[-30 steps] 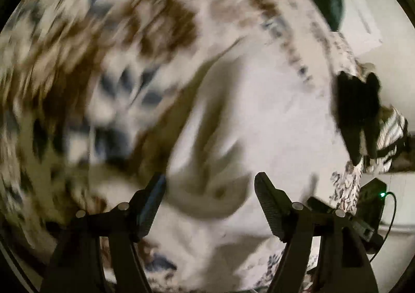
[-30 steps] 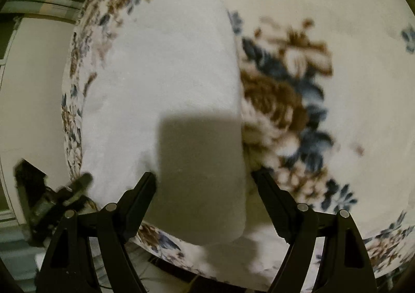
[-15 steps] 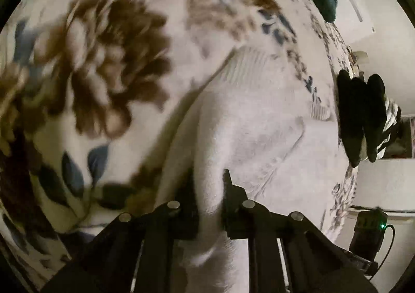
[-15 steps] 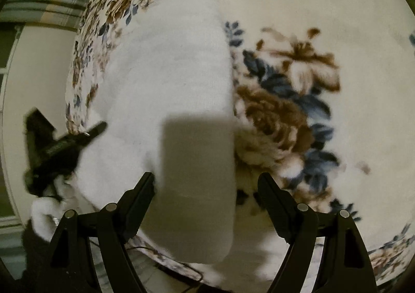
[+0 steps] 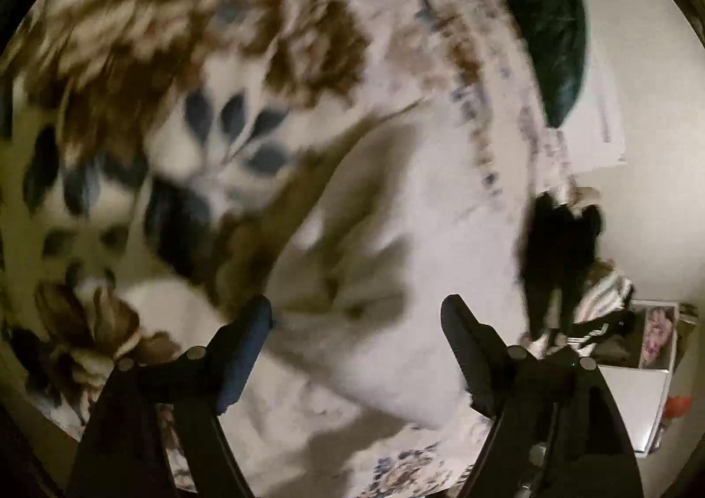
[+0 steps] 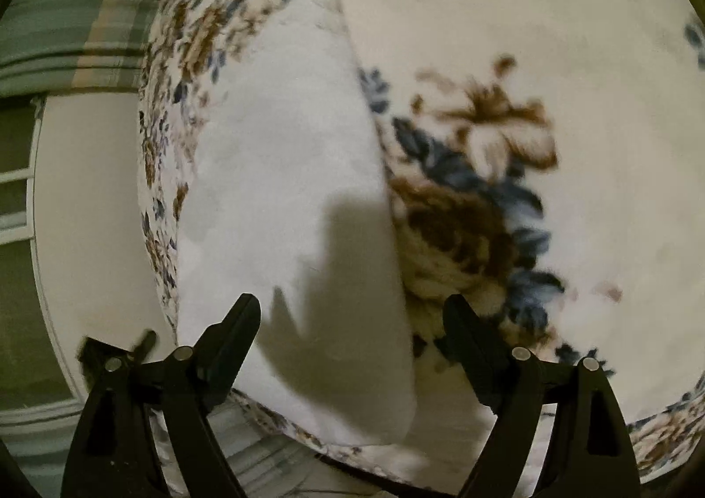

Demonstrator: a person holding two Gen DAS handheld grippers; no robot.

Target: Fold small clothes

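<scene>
A white knitted garment [image 5: 423, 242] lies folded on a floral blanket [image 5: 185, 70]; the left wrist view is motion-blurred. My left gripper [image 5: 357, 321] is open and empty, just above the garment's near part. In the right wrist view the garment [image 6: 286, 189] is a long white folded strip on the blanket [image 6: 551, 57]. My right gripper [image 6: 352, 321] is open and empty above the strip's near end, casting a shadow on it.
A dark green cushion [image 5: 551, 13] lies at the blanket's far edge. The right gripper shows as a dark shape [image 5: 559, 251] at the right, near striped cloth [image 5: 608, 299]. The blanket's edge drops to a pale floor [image 6: 88, 211].
My left gripper let go of the white garment, opened and pulled back above it. The right gripper stayed open over the strip with little movement.
</scene>
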